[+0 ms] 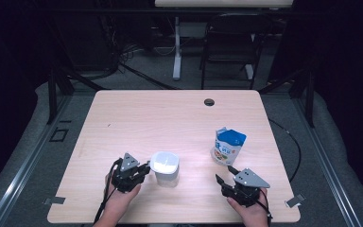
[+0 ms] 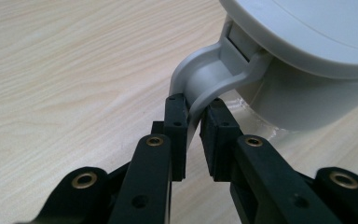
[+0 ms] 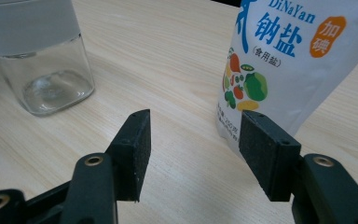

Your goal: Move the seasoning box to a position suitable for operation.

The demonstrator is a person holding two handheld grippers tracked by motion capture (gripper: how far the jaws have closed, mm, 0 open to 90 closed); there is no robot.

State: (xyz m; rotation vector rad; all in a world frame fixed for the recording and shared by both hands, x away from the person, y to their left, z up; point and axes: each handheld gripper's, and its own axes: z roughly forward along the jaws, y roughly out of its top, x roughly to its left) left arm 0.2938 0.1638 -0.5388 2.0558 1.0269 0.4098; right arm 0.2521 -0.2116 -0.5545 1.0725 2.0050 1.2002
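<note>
From the high view we look down on a pale wooden table [image 1: 137,118], and low in the frame, left of centre, the left gripper [image 1: 144,169] in the person's left hand [image 1: 119,201] points right at a clear square jar with a white hinged lid [image 1: 165,168], its tips touching the jar's left side. Lower right, we see the right gripper [image 1: 224,174] in the right hand [image 1: 249,213], jaws spread and aimed up-left toward a white and blue pouch of salt [image 1: 227,146] standing upright just beyond the tips, right of centre. A small dark round hole [image 1: 209,102] sits near the table's far edge at upper centre. Over to the left gripper view: we have the left gripper [image 2: 194,128] closed nearly all the way, its two black jaws pinching the jar's grey-white curved lid tab [image 2: 205,79] between them, with the white lid [image 2: 307,28] in the upper right corner and the glass body below it. Now the right gripper view: the right gripper [image 3: 193,140] stands wide open with nothing in it, bare wood between the jaws; the pouch [image 3: 289,60] rises at upper right, just behind the right-hand jaw, printed with blue lettering and vegetables, while the jar [image 3: 42,60] sits at upper left, well apart.
</note>
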